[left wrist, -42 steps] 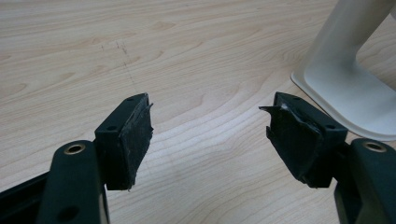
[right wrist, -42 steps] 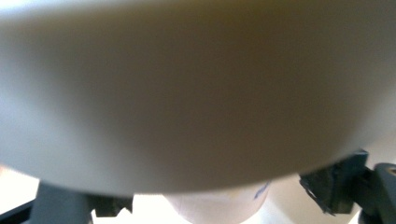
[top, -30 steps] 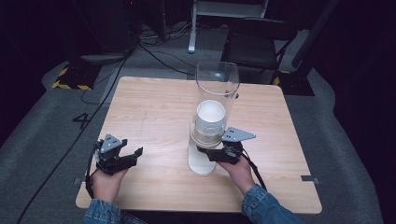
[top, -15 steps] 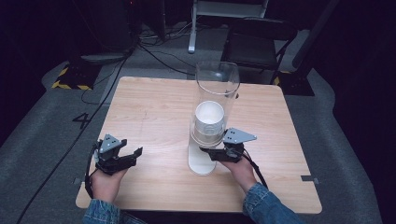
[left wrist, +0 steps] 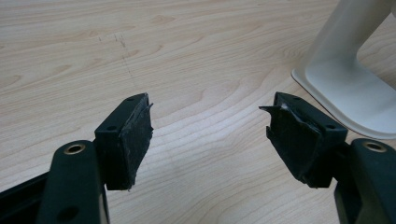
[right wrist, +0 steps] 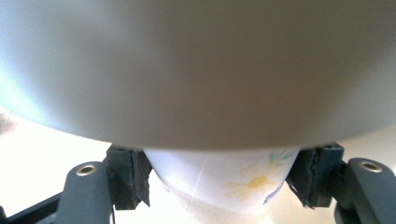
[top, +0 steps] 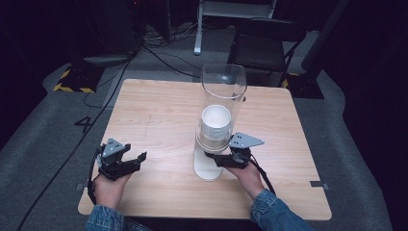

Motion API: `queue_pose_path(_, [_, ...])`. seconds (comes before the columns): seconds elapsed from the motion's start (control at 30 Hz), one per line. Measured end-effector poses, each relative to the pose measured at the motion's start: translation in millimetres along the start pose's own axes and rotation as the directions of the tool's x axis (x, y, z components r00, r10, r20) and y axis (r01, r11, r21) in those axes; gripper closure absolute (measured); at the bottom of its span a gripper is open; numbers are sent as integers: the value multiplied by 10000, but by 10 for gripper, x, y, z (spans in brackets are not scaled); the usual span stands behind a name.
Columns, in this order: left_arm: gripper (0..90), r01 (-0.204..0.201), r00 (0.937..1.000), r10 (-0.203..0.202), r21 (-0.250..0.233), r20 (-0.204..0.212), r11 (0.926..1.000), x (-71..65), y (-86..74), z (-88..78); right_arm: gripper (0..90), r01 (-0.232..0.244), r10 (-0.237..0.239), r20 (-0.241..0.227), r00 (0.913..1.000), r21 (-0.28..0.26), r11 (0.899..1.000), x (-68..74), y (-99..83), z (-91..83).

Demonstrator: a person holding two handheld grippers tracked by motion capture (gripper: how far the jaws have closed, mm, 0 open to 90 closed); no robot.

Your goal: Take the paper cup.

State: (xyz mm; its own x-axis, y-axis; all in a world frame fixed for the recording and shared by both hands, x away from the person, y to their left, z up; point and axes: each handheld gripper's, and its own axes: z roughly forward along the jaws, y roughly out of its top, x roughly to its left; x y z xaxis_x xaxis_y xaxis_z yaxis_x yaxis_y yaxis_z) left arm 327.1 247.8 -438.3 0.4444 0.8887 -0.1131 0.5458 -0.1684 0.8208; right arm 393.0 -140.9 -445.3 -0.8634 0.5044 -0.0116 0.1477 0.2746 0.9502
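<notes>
Nothing shifted: right tongs [top: 222, 159] clamped on paper cup [right wrist: 224, 179], left tongs [top: 132, 162] wide over wooden table [top: 154, 110]

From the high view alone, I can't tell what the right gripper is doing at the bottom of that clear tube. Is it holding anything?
Observer: Yes. In the right gripper view the right gripper has its jaws closed on a white paper cup, one pad on each side.
Operator: Is the cup plain?
Observer: No, it has a printed yellow flower on its side.
Operator: And the left gripper, open or shut?
Observer: The left gripper is open, with bare wooden table between its pads.
Operator: Anything near it?
Observer: The dispenser's white base lies ahead, apart from the jaws.
</notes>
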Motion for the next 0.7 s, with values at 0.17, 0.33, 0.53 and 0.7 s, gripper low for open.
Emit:
queue_pose_path(0.17, [304, -9, 10000, 9, 24, -4, 10000, 1, 0, 8, 329, -112, 112, -54, 9999, -30, 9999, 8, -12, 3])
queue_pose_path(0.33, [304, 6, 10000, -6, 52, 4, 10000, 3, -4, 15, 334, -665, 664, -556, 9962, -2, 9978, 8, -42, 47])
queue_pose_path(0.53, [304, 6, 10000, -6, 30, -29, 10000, 25, -10, 12, 340, -562, 575, -479, 9972, 274, 9980, -13, -92, 68])
queue_pose_path(0.7, [303, 89, 10000, -89, 64, -11, 9999, 24, -13, 30, 338, -187, 193, -353, 9992, 188, 9996, -4, -140, 75])
